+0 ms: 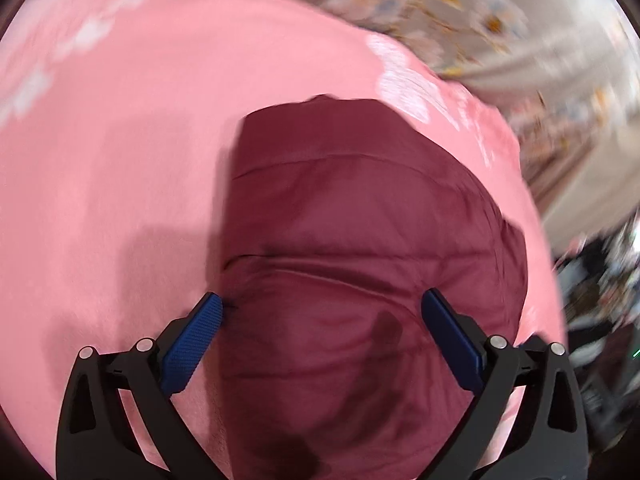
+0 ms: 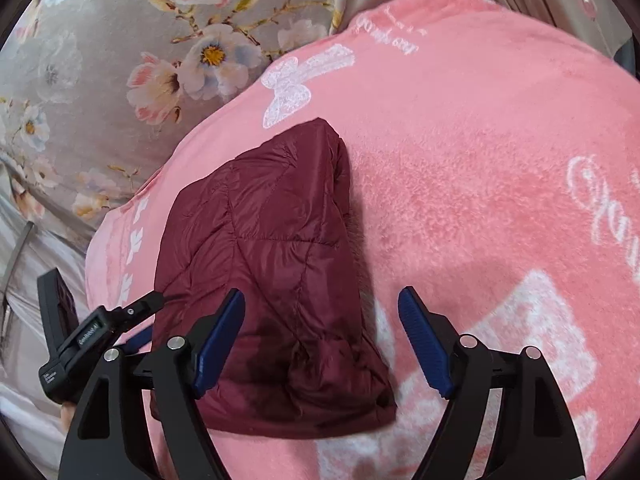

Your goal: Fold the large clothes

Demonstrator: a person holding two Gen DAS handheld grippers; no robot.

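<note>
A dark maroon quilted jacket lies folded into a compact bundle on a pink fleece blanket. My right gripper is open and empty, held just above the bundle's near right edge. The left gripper's body shows at the bundle's left side in the right wrist view. In the left wrist view the same jacket fills the centre, blurred by motion. My left gripper is open and empty over the jacket's near end, its blue pads wide apart.
The pink blanket has white butterfly and script prints and covers a bed. A grey floral sheet lies beyond the blanket's left edge. Dark clutter sits off the bed at the right in the left wrist view.
</note>
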